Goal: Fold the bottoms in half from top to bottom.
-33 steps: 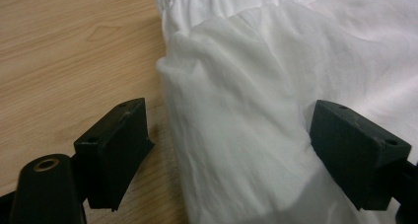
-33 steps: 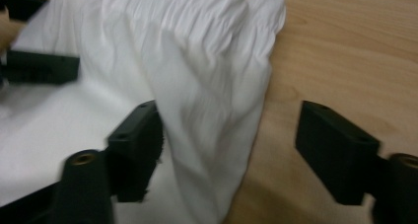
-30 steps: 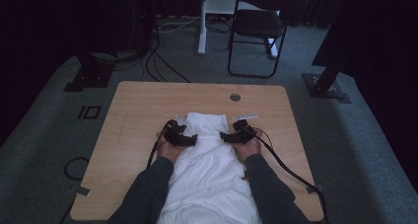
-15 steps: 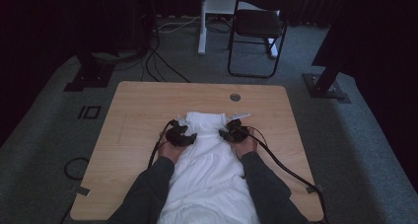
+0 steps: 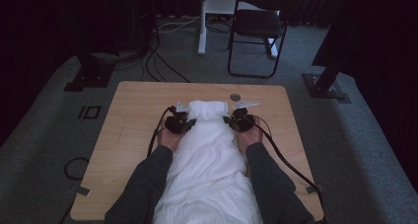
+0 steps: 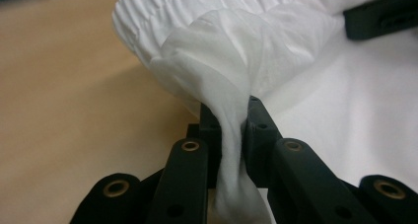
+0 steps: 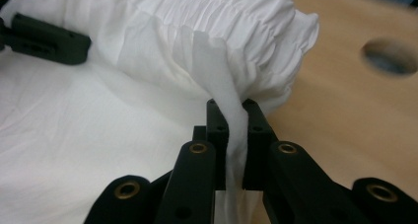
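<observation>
A white garment [image 5: 207, 150] with a gathered elastic band [image 5: 208, 108] at its far end lies on the wooden table [image 5: 133, 110]. My left gripper [image 5: 186, 123] is at the band's left side, and its jaws have just been closing. In the left gripper view my left gripper [image 6: 231, 110] is shut on a twisted fold of the garment [image 6: 236, 46]. My right gripper [image 5: 231, 121] is at the band's right side. In the right gripper view my right gripper [image 7: 231, 108] has just closed and pinches a strip of the garment [image 7: 197, 31]. Both hold the fabric raised off the table.
A round hole [image 5: 235, 96] is set in the table just beyond the right gripper. On the grey carpet behind the table stand a black folding chair [image 5: 259, 26] and two stand bases [image 5: 88, 76] [image 5: 325, 86], with cables [image 5: 157, 61] lying beside them. The near end of the garment hangs over the table's front edge.
Both grippers went from open beside the garment to shut on its fabric. They then rose, pulling up the sides of the banded end, which bunched and narrowed.
</observation>
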Demonstrator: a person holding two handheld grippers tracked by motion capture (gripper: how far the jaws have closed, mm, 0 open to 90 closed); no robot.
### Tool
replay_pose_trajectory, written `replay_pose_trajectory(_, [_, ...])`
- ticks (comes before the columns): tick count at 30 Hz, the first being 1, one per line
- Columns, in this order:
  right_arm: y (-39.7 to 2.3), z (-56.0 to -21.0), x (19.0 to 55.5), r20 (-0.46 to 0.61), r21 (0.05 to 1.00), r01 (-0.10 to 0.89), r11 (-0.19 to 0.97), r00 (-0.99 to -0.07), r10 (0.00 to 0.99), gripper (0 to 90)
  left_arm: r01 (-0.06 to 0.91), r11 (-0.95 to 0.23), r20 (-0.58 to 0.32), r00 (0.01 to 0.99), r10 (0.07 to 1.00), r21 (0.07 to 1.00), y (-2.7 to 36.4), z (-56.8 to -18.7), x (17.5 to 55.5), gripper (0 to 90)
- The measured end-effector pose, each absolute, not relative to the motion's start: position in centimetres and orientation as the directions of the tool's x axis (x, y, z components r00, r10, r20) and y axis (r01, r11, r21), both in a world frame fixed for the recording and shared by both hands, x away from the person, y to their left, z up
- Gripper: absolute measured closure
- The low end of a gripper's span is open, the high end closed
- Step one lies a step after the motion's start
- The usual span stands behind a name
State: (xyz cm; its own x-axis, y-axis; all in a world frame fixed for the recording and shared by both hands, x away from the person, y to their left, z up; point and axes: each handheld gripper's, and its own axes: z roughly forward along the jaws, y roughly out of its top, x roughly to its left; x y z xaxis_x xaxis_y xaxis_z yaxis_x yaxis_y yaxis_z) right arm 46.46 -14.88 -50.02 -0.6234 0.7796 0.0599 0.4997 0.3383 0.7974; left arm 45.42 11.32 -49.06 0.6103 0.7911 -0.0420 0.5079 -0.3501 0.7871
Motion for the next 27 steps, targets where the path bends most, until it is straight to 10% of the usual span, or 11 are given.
replay_pose_trajectory(14, [-16.3,-42.1,47.8,-0.027,0.882,0.362,0.302,-0.601,0.799,85.4,0.401,-0.304,-0.011,0.619,0.786,0.864,10.7,-41.1,47.8,82.5])
replay_pose_trajectory(27, [-17.0,-43.1,40.9,-0.042,0.873,0.334,0.355,-0.674,0.738,85.4,0.317,-0.339,0.010,0.717,0.697,0.886,11.9,-41.7,38.6,82.1])
